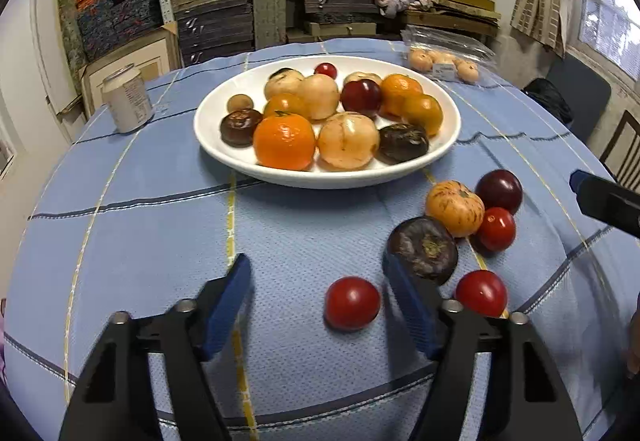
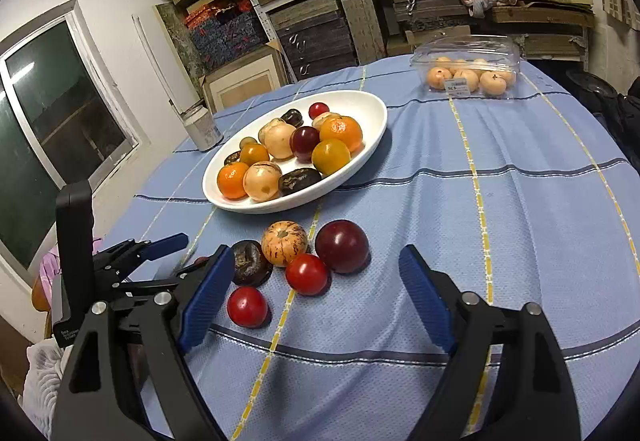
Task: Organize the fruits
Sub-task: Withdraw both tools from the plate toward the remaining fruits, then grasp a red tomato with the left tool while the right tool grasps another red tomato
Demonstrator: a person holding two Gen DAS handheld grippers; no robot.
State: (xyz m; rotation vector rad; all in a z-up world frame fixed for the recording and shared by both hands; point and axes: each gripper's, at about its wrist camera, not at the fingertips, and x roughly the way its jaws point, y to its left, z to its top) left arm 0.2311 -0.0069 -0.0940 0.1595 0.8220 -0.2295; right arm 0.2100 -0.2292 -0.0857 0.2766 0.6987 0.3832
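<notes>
A white oval plate (image 1: pixel 224 157) (image 2: pixel 376 113) holds several fruits: oranges, pale round fruits, dark plums. Loose fruit lies on the blue cloth before it: a red tomato (image 1: pixel 351 303) between my left fingers, a dark brown fruit (image 1: pixel 423 249) (image 2: pixel 250 263), a striped orange fruit (image 1: pixel 455 208) (image 2: pixel 285 243), a dark red plum (image 1: pixel 499 191) (image 2: pixel 342 247), and two more tomatoes (image 1: pixel 496 229) (image 1: pixel 481 292) (image 2: pixel 307 273) (image 2: pixel 247 307). My left gripper (image 1: pixel 318 271) is open and empty just above the cloth; it also shows in the right wrist view (image 2: pixel 184 253). My right gripper (image 2: pixel 316 261) is open and empty near the cluster.
A tin can (image 1: pixel 128 99) (image 2: pixel 202 129) stands left of the plate. A clear plastic box of pale fruits (image 1: pixel 444 61) (image 2: pixel 466 75) sits at the back right. Shelves of stacked boxes stand behind the round table.
</notes>
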